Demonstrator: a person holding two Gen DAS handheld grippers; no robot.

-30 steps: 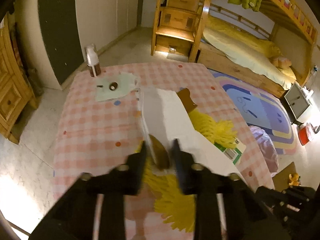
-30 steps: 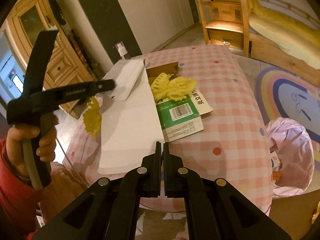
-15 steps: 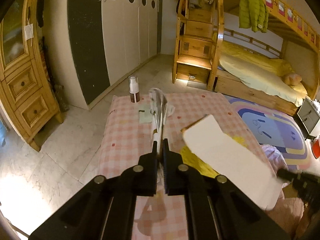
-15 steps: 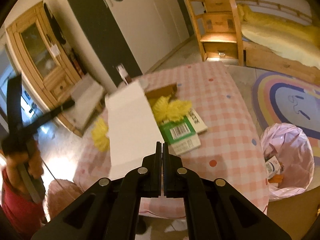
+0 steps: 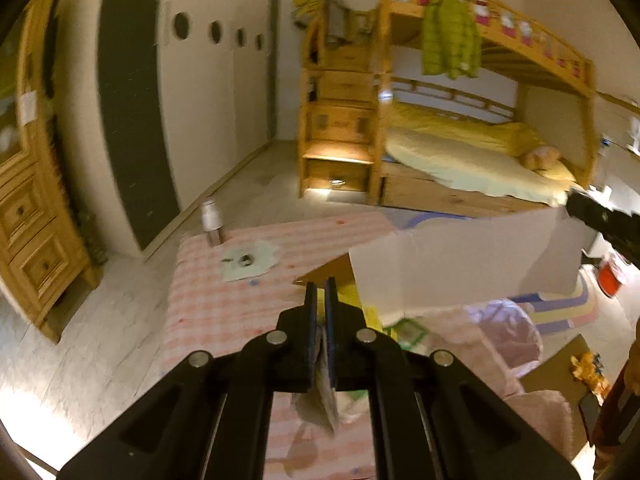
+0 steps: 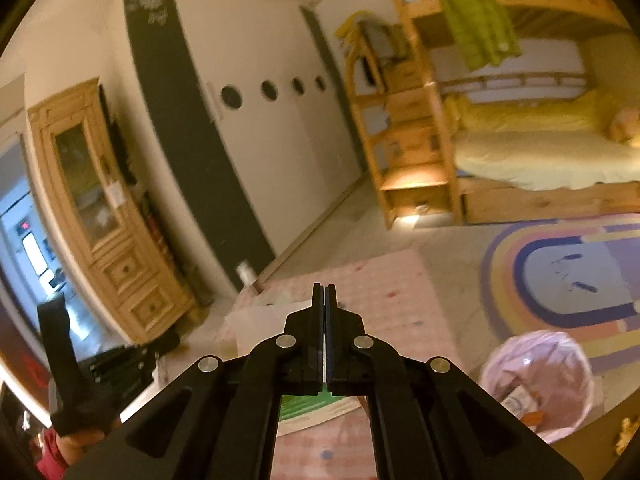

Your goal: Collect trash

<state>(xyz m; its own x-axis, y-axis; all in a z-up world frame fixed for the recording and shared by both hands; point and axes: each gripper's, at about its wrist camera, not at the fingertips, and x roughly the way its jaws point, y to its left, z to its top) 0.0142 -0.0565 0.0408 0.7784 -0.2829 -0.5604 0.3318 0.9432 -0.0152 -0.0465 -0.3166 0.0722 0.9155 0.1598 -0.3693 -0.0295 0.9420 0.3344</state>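
My left gripper is shut on a thin grey-white sheet that hangs down between its fingers, above the pink checked table. A large white sheet is held up at the right of the left wrist view, its far end by the right gripper's body. My right gripper is shut; the white sheet's edge shows just left of it. A pink trash bag stands on the floor at the right. A green box and yellow paper lie on the table.
A small bottle and a pale green sheet sit at the table's far end. A wooden cabinet stands left, a bunk bed at the back, a striped rug on the floor.
Both grippers have risen and tilted up. The large white sheet has lifted off the table and swung right. The left gripper has pulled its thin sheet up and toward me.
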